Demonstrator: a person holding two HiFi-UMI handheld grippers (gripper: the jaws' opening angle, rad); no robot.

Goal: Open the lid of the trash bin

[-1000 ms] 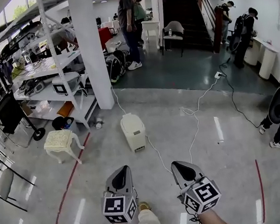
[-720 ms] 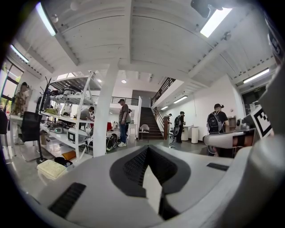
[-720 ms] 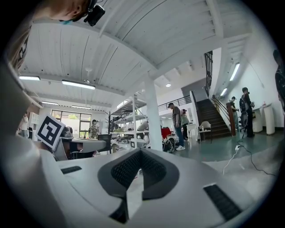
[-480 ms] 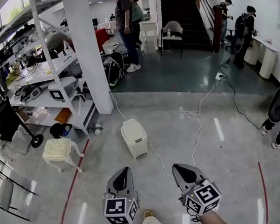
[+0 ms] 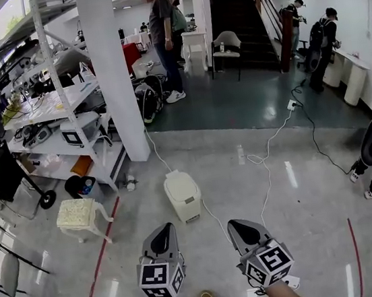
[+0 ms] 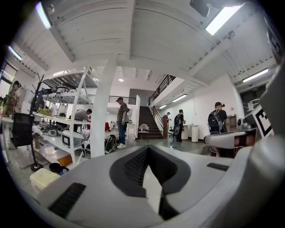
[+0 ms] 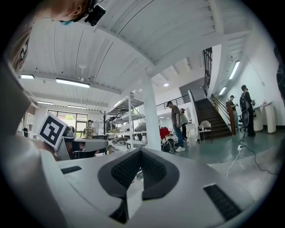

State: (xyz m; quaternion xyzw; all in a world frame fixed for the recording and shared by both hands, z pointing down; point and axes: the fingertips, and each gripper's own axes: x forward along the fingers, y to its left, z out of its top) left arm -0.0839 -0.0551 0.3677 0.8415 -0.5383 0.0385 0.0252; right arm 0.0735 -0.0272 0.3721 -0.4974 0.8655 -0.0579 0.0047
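Note:
A cream trash bin (image 5: 183, 195) stands on the floor ahead of me with its lid down. In the head view my left gripper (image 5: 162, 232) and my right gripper (image 5: 238, 226) are held side by side, short of the bin and apart from it. The bin lies beyond and between their tips. Both are shut with nothing between the jaws. In the left gripper view my left gripper (image 6: 148, 152) shows its pads meeting at the tip. In the right gripper view my right gripper (image 7: 140, 153) looks the same. The bin is hidden in both gripper views.
A white pillar (image 5: 121, 71) rises behind the bin, with a loaded shelf rack (image 5: 60, 120) to its left. A cream stool (image 5: 78, 216) and a black bucket (image 5: 80, 185) sit left of the bin. A white cable (image 5: 265, 168) runs over the floor. People (image 5: 163, 39) stand at the back.
The bin has come nearer and lower in the head view as I move toward it. Both grippers keep their place in the view and stay shut.

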